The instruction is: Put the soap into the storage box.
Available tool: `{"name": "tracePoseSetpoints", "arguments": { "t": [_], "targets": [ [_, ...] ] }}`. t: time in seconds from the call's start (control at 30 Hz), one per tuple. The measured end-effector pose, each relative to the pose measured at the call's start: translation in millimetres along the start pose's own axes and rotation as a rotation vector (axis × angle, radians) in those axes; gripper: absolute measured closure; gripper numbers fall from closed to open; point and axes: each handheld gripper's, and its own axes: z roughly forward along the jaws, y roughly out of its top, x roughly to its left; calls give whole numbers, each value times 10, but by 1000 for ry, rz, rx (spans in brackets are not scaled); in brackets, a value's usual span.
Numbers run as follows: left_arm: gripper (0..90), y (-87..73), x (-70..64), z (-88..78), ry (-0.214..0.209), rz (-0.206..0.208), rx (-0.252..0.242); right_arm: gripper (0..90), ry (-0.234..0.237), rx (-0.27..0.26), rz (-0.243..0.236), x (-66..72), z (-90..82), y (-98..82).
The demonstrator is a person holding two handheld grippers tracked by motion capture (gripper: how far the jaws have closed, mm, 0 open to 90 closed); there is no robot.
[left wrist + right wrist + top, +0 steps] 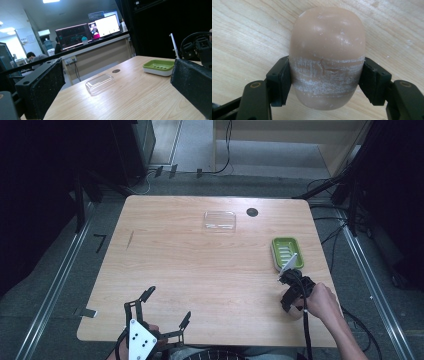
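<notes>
We see a light wood-grain worktop (200,270), rounded corners, matte laminate look, with a small dark round hole (252,212) near its far edge. Right gripper (325,82) is pinching a tan soap bar (327,57): smooth rounded oval, waxy surface, with a band of whitish scuffs and a small crack across its middle where the black jaws press on both sides. The soap sits over the worktop; we cannot tell whether it touches the surface. In the high view the right gripper (295,292) and the hand (322,300) behind it are just on the near side of the green soap dish (287,253), close to the worktop's right edge. The dish is a rounded rectangle, lime-green ribbed or slotted insert on a white base, glossy plastic, nothing in it. A clear plastic lid (219,220), shallow rounded rectangle, lies to the left of the dish and farther back, beside the hole, nothing in it. Left gripper (165,307) is well left of the dish at the worktop's near edge, jaws spread wide with nothing between them, grey three-cornered plate (139,340) on top.
</notes>
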Motion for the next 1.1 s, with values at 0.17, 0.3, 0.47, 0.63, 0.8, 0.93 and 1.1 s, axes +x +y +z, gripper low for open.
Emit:
{"name": "tracePoseSetpoints", "arguments": {
  "t": [0.17,0.3,0.47,0.63,0.8,0.93,1.1],
  "targets": [
    [0,0,-3,1,-1,0,-1,339,-1,-9,-2,-10,-76,6],
    [0,1,-3,1,-2,2,1,339,2,0,-7,-31,-100,10],
    [0,0,-2,2,-1,0,1,339,-4,5,-9,-42,-131,25],
    [0,0,-2,2,0,0,1,339,-11,11,-18,-49,-178,51],
    [0,0,-2,2,0,-1,0,339,-13,12,-15,-76,-230,71],
    [0,-1,-2,2,-1,0,0,339,-20,18,-14,-95,-266,82],
    [0,0,-1,2,-2,1,0,339,-24,15,-15,-115,-301,92]
  ]
}}
